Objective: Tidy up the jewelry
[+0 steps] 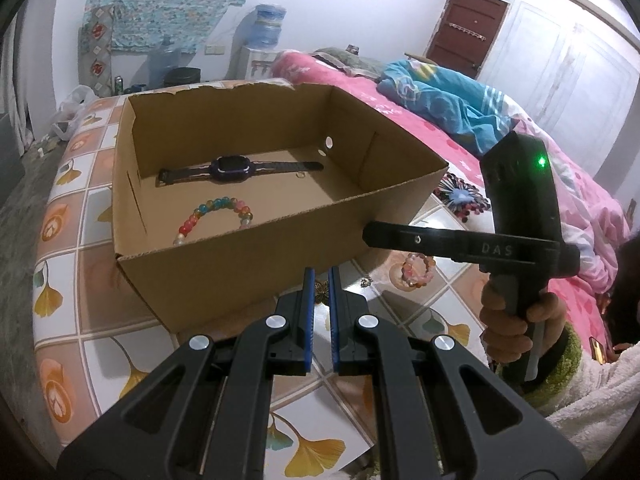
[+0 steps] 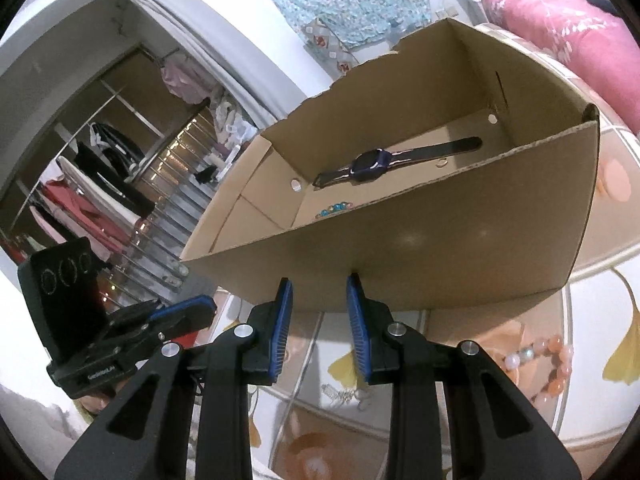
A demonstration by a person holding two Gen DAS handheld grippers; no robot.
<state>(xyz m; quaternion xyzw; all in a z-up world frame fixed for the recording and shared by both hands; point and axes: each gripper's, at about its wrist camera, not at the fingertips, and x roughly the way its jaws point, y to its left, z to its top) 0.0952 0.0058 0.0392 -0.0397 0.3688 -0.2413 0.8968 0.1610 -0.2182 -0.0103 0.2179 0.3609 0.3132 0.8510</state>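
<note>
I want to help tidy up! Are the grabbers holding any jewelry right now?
No. The left hand-held gripper and the right hand-held gripper both have bare gaps between their pads. The pink bracelet lies on the table.

White plastered walls [image 1: 352,8] enclose the room. A pale turquoise patterned cloth [image 1: 168,0] hangs on the far wall, and below it stands a white water dispenser topped by a blue plastic bottle [image 1: 269,26]. To the right are a dark reddish-brown wooden door [image 1: 466,26] and white panelled wardrobe doors [image 1: 560,68]. A bed covered in a pink floral blanket [image 1: 560,168] runs along the right side, with a crumpled blue quilt [image 1: 444,100] lying on it. The work surface is a tablecloth printed with orange squares and yellow ginkgo leaves [image 1: 72,208]. The right wrist view shows an open closet with hanging clothes [image 2: 92,184].
</note>
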